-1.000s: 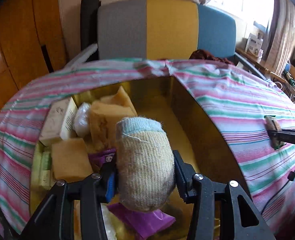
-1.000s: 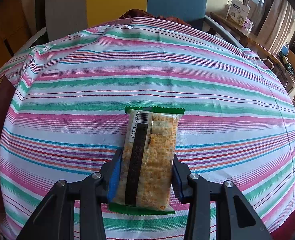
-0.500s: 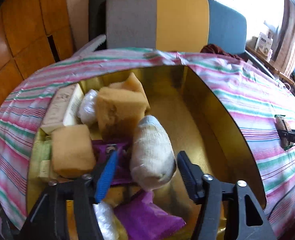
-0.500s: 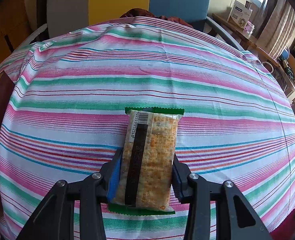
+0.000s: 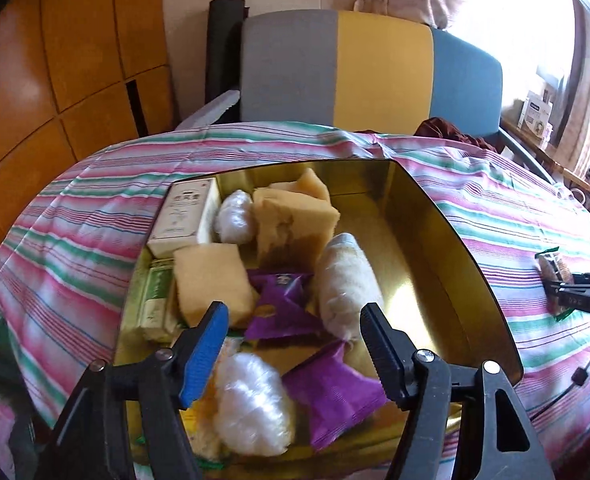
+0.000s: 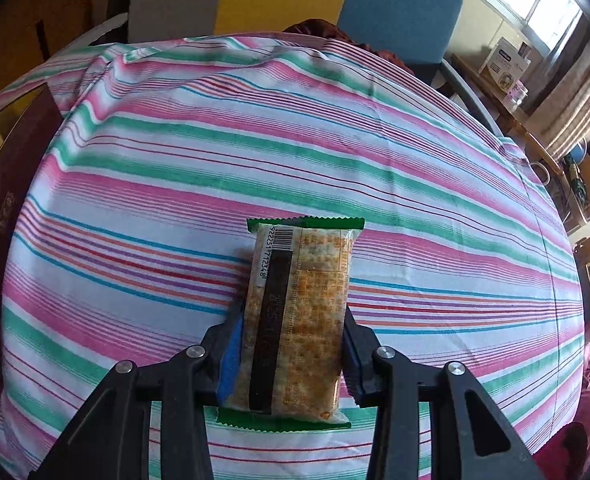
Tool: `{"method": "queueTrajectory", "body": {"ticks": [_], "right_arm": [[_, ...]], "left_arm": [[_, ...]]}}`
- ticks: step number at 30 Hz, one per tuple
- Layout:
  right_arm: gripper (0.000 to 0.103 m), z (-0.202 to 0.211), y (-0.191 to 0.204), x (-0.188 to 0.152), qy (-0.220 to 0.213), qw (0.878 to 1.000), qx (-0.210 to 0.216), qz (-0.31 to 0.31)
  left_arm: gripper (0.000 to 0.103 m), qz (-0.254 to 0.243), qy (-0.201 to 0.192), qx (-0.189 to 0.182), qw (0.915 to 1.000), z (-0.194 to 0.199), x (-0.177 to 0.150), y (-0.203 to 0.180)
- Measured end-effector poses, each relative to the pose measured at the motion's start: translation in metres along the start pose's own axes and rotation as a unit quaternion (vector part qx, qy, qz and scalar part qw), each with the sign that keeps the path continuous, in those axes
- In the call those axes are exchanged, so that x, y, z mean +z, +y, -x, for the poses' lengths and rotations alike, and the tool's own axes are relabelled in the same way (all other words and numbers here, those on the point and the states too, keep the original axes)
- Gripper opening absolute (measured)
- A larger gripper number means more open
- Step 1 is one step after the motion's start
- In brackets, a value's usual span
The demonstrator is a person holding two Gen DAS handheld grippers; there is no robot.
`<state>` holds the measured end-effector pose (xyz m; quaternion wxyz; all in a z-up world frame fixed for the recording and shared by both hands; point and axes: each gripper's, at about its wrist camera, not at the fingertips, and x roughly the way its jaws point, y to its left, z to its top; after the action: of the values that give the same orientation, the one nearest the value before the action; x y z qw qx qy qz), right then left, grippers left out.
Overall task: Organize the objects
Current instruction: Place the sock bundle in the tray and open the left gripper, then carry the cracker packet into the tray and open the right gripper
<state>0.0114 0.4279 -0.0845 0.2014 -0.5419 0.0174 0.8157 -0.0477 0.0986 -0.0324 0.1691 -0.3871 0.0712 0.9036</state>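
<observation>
- We see our left tool (image 5: pixel 295 344) over the gold-lined rectangular tin box (image 5: pixel 455 248), its jaws opening with nothing pressed between the pads
- The beige knitted roll with a pale end (image 5: pixel 345 280) lies inside the box, just past the tool's tips, leaning on a tan sponge block (image 5: pixel 295 224)
- Around it in the box we see a second tan sponge block (image 5: pixel 211 280), two purple foil packets (image 5: pixel 283 300) (image 5: pixel 335 396), two white crinkled bundles (image 5: pixel 235 216) (image 5: pixel 251 408), a cream carton with printed text (image 5: pixel 183 216) and a pale green packet (image 5: pixel 155 300)
- The box rests on the table under a pink, green and white striped cloth (image 5: pixel 75 240)
- Our right tool (image 6: pixel 289 344) clamps a clear cracker packet with green crimped ends and a barcode (image 6: pixel 299 312); both pads press its long sides and the jaws are closing a little
- The packet points away from the camera above the striped cloth, well to the right of the box, whose dark outer wall shows at the left edge of the right wrist view
- A chair back in grey, yellow and blue panels (image 5: pixel 375 68) stands behind the table
</observation>
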Motion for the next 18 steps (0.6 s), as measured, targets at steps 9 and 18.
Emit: {"method": "queueTrajectory", "body": {"ticks": [9, 18], "right_arm": [[0.042, 0.061, 0.055, 0.009, -0.074, 0.997, 0.034, 0.006], [0.042, 0.127, 0.134, 0.013, -0.150, 0.985, 0.065, 0.061]], "left_arm": [[0.069, 0.019, -0.016, 0.009, 0.9997, 0.016, -0.003, 0.019], [0.069, 0.049, -0.029, 0.019, 0.9982, 0.029, -0.006, 0.045]]}}
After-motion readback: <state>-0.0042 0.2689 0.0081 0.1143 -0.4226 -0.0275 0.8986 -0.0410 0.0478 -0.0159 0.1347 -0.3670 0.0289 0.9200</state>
